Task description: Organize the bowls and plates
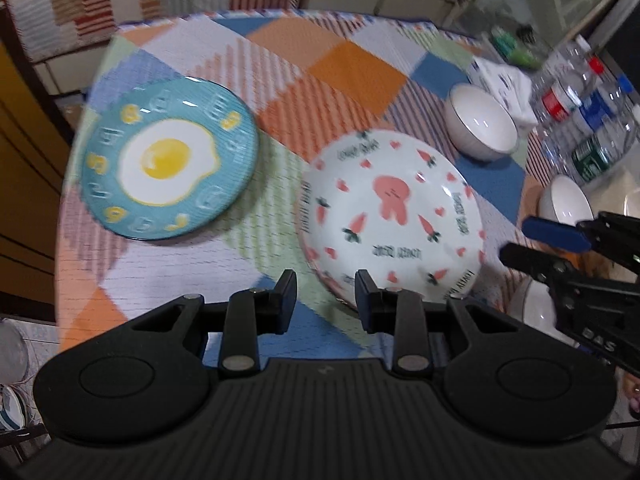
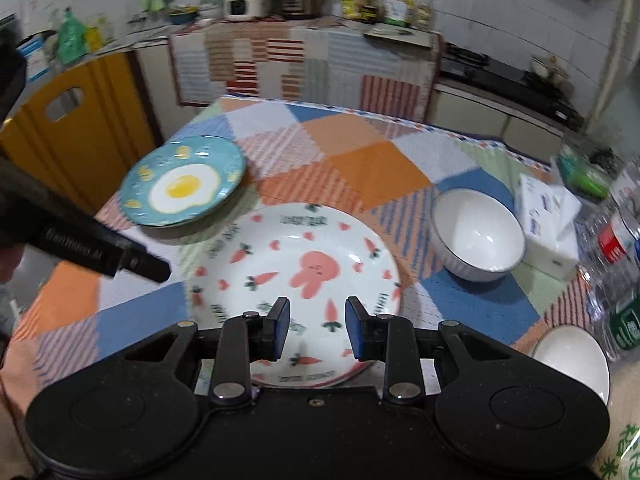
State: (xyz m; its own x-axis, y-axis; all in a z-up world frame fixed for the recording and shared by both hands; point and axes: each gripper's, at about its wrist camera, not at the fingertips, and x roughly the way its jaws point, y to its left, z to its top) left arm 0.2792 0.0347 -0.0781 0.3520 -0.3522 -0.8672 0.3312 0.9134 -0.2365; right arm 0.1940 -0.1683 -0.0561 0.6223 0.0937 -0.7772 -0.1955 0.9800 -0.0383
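A white plate with a pink rabbit and carrots lies near the table's front. A blue plate with a fried-egg design lies to its left. A white bowl stands to the right of the rabbit plate, and a second white bowl sits at the right edge. My left gripper is open and empty, hovering at the rabbit plate's near-left rim. My right gripper is open and empty above that plate's near part; it also shows in the left wrist view.
The table carries a patchwork checked cloth. A tissue pack and several water bottles crowd the right side. A yellow folding chair stands at the left, and a kitchen counter runs behind.
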